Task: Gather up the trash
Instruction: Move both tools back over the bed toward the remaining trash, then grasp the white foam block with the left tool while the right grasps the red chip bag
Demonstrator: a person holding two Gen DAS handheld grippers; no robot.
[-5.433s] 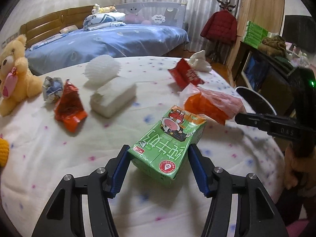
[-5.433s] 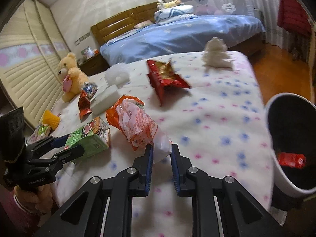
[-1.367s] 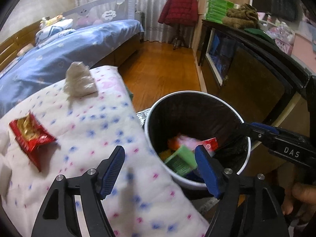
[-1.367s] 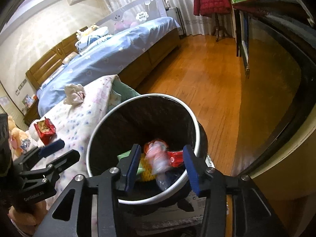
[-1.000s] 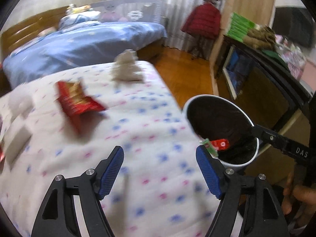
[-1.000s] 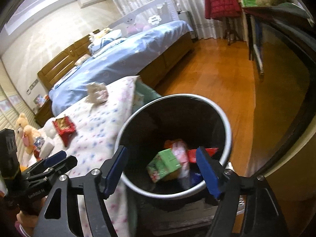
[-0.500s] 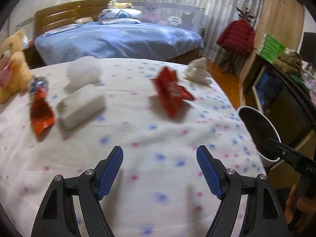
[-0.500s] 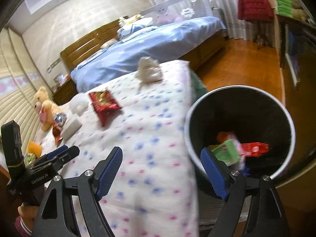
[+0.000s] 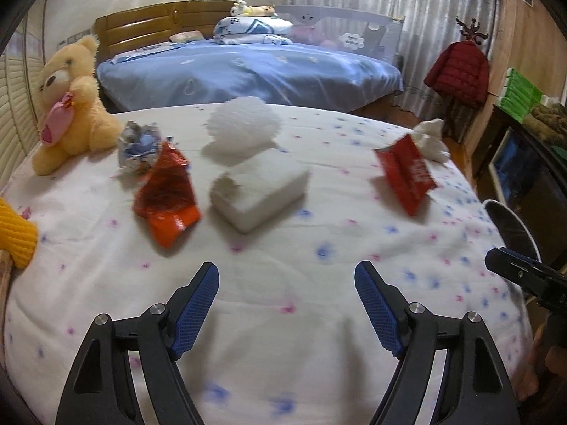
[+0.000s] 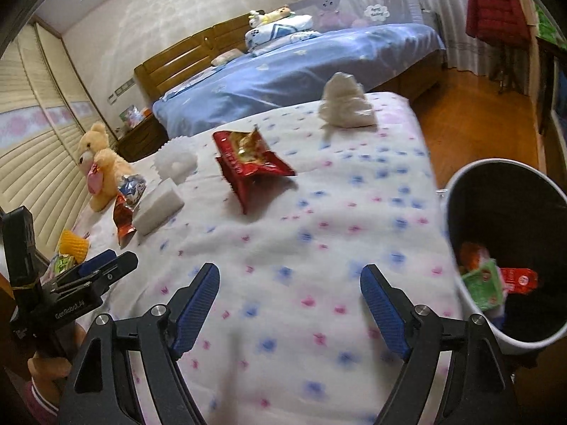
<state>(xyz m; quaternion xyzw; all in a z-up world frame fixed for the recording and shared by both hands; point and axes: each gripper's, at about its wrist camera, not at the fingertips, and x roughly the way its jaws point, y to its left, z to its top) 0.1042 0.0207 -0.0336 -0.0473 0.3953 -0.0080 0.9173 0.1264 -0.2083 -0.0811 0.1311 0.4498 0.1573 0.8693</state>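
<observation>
Bedroom scene: a white quilt (image 9: 283, 318) dotted pink and blue covers the near surface, with a blue bed (image 9: 248, 71) behind it. On the quilt lie six pieces of trash: one orange-red wrapper (image 9: 164, 196), one crumpled blue-and-white wrapper (image 9: 138, 147), one white foam block (image 9: 258, 191), one white foam net (image 9: 242, 124), one red snack bag (image 9: 405, 173) and one crumpled white tissue wad (image 9: 432, 140). One teddy bear (image 9: 69, 102) sits at the left edge. One bin (image 10: 457, 233) stands at the quilt's right edge, holding a green carton (image 10: 483, 285) and red packets. The left gripper (image 9: 287, 304) is spread wide, empty; the foam block lies ahead of it, slightly left, well apart. The right gripper (image 10: 290, 304) is likewise spread and empty, the red snack bag ahead, the bin to its right.
</observation>
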